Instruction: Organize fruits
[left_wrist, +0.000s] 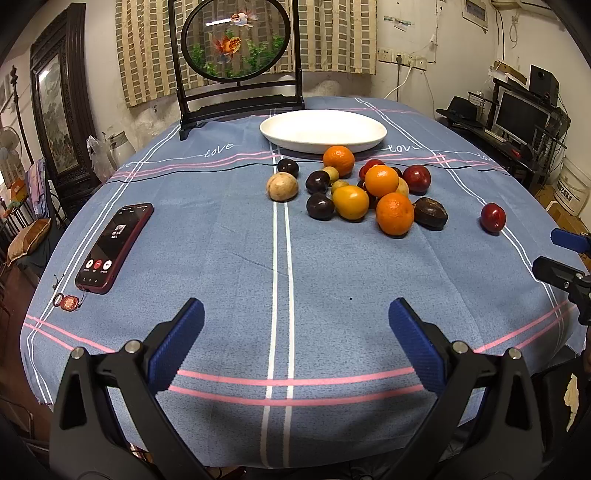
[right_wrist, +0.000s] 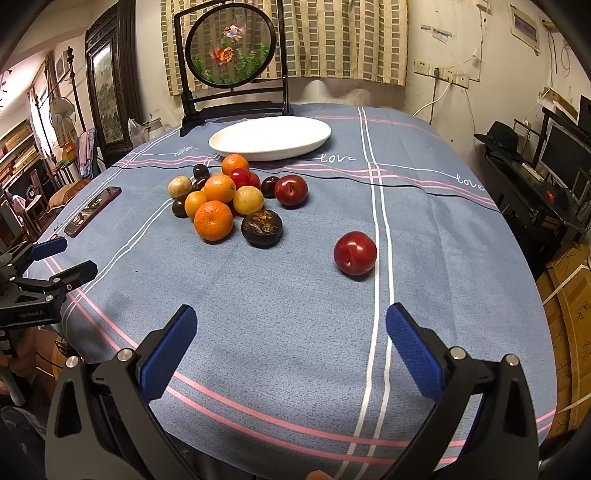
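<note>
Both claws, left gripper (left_wrist: 295, 317) and right gripper (right_wrist: 291, 325), hovered spread and empty before the fruit pile (right_wrist: 225, 199); white plate (right_wrist: 271, 138) behind it, lone plum (right_wrist: 355, 253) right.

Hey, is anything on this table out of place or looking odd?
One red plum sits alone on the cloth, apart from the fruit pile, which lies in front of the white plate. A phone with its screen lit also lies on the table, away from the fruit. Nothing looks spilled or damaged.

Phone (left_wrist: 114, 247) lies near goldfish screen (left_wrist: 236, 40).
</note>
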